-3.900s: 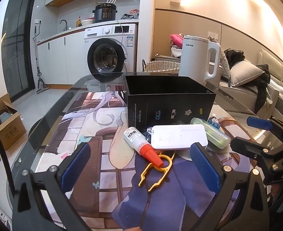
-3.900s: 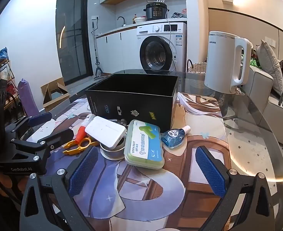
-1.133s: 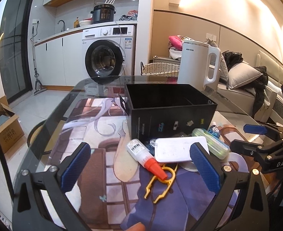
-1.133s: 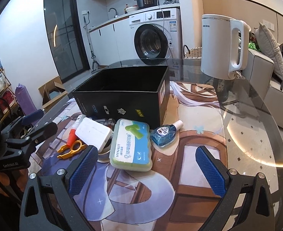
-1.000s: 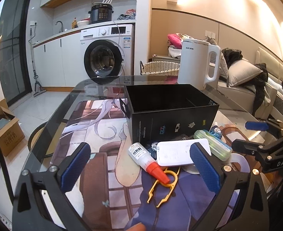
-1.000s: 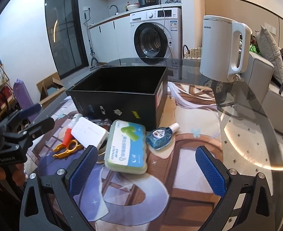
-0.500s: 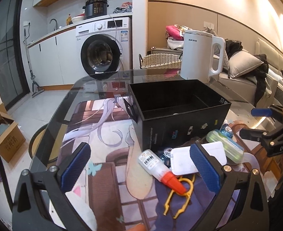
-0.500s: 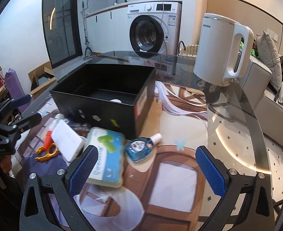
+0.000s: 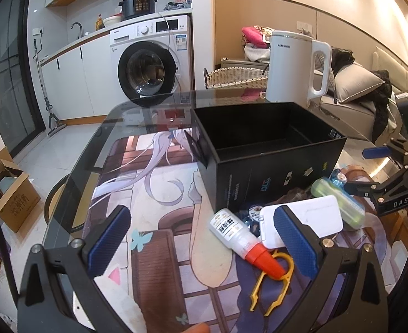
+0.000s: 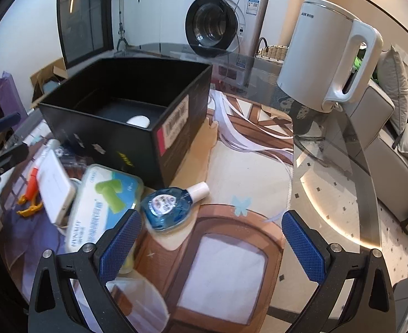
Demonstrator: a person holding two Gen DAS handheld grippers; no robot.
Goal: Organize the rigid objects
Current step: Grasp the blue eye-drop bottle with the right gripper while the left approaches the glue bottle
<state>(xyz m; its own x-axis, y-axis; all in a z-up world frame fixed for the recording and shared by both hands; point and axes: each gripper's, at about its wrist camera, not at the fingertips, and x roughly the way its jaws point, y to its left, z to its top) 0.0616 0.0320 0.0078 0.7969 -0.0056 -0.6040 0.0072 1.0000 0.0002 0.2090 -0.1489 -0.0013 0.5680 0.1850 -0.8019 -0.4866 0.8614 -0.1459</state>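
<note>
An open black box (image 9: 267,149) stands on the printed table mat, and a small white oval object (image 10: 138,122) lies inside it. In front of the box lie a glue bottle with an orange cap (image 9: 242,236), a yellow plastic clip (image 9: 273,280), a white flat device (image 9: 306,216), a green case (image 10: 104,202) and a round blue bottle (image 10: 170,204). My left gripper (image 9: 201,236) hovers open, short of the glue bottle. My right gripper (image 10: 212,244) is open above the mat, just right of the blue bottle. Neither holds anything.
A white kettle (image 10: 326,55) stands on the glass table (image 10: 328,166) behind and to the right of the box. The table's curved edge runs along the left (image 9: 73,177). A washing machine (image 9: 148,69), a wicker basket (image 9: 237,77) and a sofa (image 10: 384,127) lie beyond.
Both grippers have risen and tilted down, so the box's inside now shows. The left one shifted left and the right one shifted right and closer to the blue bottle. The objects lie as before.
</note>
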